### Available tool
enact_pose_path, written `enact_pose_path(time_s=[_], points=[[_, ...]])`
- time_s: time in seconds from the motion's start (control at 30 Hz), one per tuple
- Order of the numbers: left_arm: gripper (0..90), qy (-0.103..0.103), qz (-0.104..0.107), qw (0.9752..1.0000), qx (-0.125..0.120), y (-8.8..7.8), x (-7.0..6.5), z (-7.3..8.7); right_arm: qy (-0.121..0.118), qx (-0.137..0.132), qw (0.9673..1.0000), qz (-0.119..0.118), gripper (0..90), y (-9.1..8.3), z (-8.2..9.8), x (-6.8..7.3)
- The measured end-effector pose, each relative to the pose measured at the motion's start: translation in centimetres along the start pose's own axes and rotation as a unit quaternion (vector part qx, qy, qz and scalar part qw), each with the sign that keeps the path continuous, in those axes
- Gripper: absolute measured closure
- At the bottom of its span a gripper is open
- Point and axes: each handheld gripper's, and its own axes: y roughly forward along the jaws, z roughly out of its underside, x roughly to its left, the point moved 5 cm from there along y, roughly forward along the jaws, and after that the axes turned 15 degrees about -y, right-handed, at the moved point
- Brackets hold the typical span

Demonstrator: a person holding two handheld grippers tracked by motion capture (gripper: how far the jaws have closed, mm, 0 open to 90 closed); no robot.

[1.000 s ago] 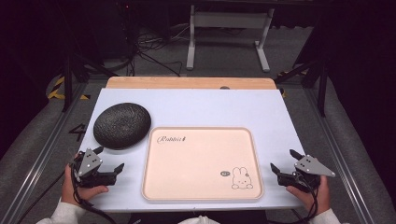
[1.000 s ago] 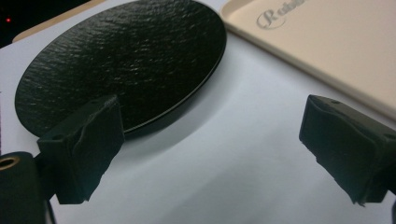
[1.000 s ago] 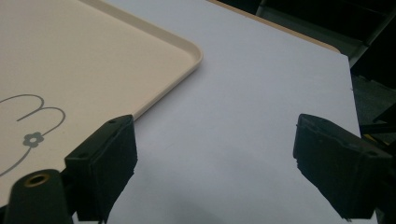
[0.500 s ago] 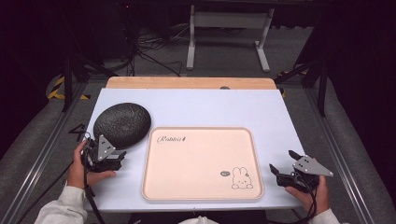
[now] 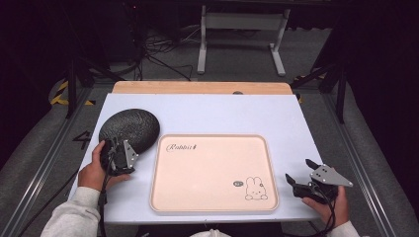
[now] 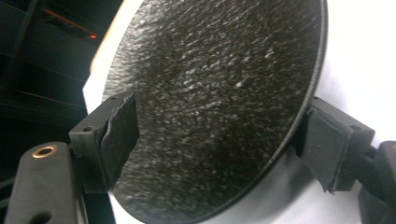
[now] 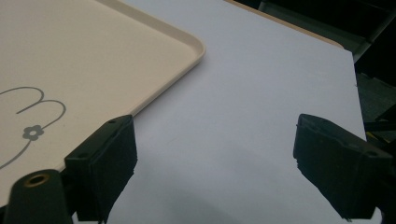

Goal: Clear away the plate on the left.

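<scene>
A black round plate (image 5: 129,127) with a rough speckled surface lies at the left of the white table (image 5: 222,113). My left gripper (image 5: 114,146) has reached the plate's near rim. In the left gripper view the plate (image 6: 219,74) sits between the jaws of the left gripper (image 6: 219,126), one pad (image 6: 119,135) over its surface and the other just outside the rim. The jaws have just been closing, and I see no pad pressing on the plate. My right gripper (image 5: 299,170) rests open at the front right, with bare table between its jaws in the right gripper view (image 7: 219,140).
A pale pink tray (image 5: 212,173) with a rabbit drawing (image 5: 254,190) lies in the middle of the table, its corner (image 7: 187,46) left of the right gripper. A wooden board edge (image 5: 197,88) runs along the far side. Dark floor, cables and a stand lie beyond.
My left hand has moved forward and rightward from the front left corner up to the black plate, so the jaws now straddle its near rim. The right hand has stayed put.
</scene>
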Motion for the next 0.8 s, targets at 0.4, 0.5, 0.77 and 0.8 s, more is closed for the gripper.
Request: enact_pose_path(time_s=[0.4,0.5,0.77,0.8], points=[[59.8,0.093,0.012,0.9951,0.033,-0.3,-1.6,-0.3,-0.001,0.000,1.0000,-0.002,14.0,0.0,0.0,0.0],[73.3,0.108,0.013,0.9932,0.041,-0.2,-2.0,-0.3,-0.002,0.001,1.0000,-0.003,14.0,0.1,0.0,0.1],[81.7,0.159,-0.043,0.9861,0.026,-0.1,-2.5,-0.8,-0.004,0.003,1.0000,-0.005,14.0,0.1,0.0,0.2],[83.3,0.164,-0.056,0.9847,0.017,-0.2,-2.4,-1.0,-0.004,0.003,1.0000,-0.005,14.0,0.1,0.0,0.2]])
